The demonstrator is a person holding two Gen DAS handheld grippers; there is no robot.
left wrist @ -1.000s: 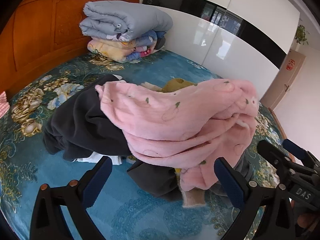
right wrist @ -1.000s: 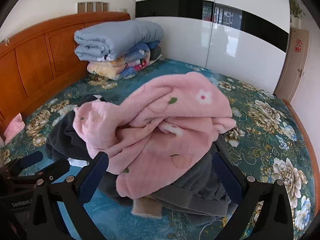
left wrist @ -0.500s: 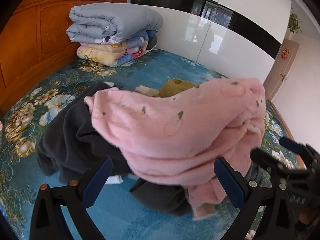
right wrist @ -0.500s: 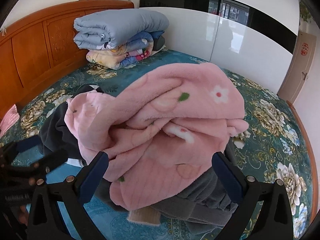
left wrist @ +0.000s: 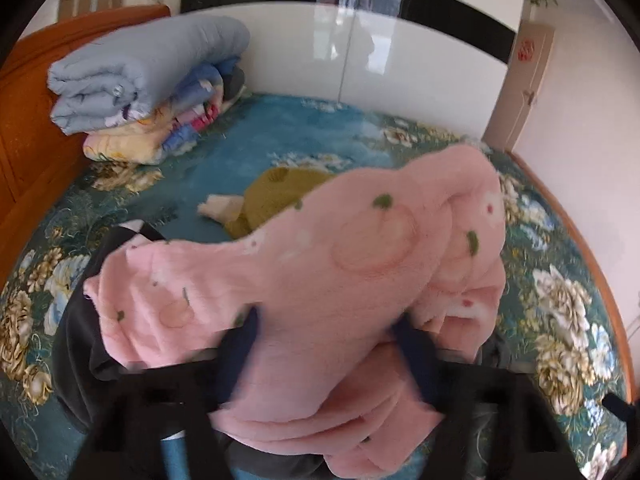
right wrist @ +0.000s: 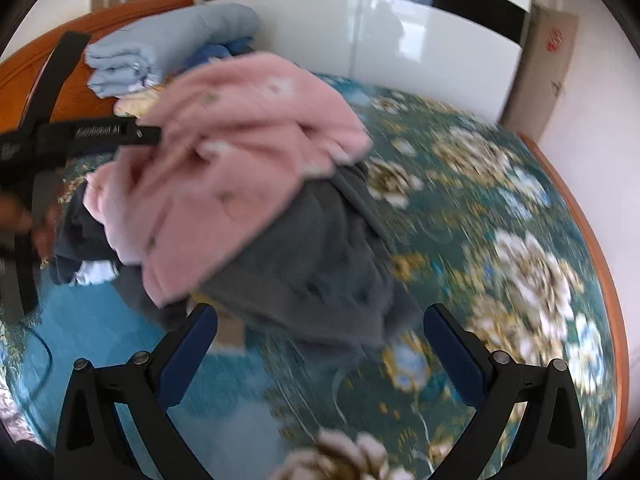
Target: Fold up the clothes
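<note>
A pink fleece garment (left wrist: 320, 280) with a fruit print lies on top of a clothes pile on the bed. Its cloth fills the gap between the wide-apart jaws of my left gripper (left wrist: 328, 344). In the right wrist view the pink garment (right wrist: 232, 152) sits on a dark grey garment (right wrist: 320, 256), and the left gripper (right wrist: 120, 136) reaches into its left side. My right gripper (right wrist: 320, 344) is open and empty, low over the bed in front of the grey garment. A black garment (left wrist: 76, 344) lies under the pile's left side.
An olive-yellow garment (left wrist: 280, 196) lies behind the pile. Folded quilts (left wrist: 148, 80) are stacked against the wooden headboard (left wrist: 24, 120). The bed has a teal floral cover (right wrist: 500, 240) and a wooden edge (right wrist: 600, 264) on the right. White wardrobe doors (left wrist: 400, 56) stand behind.
My left gripper has pushed forward into the pink garment, which now fills its jaws. My right gripper has swung right and lower, away from the pink garment toward the grey one.
</note>
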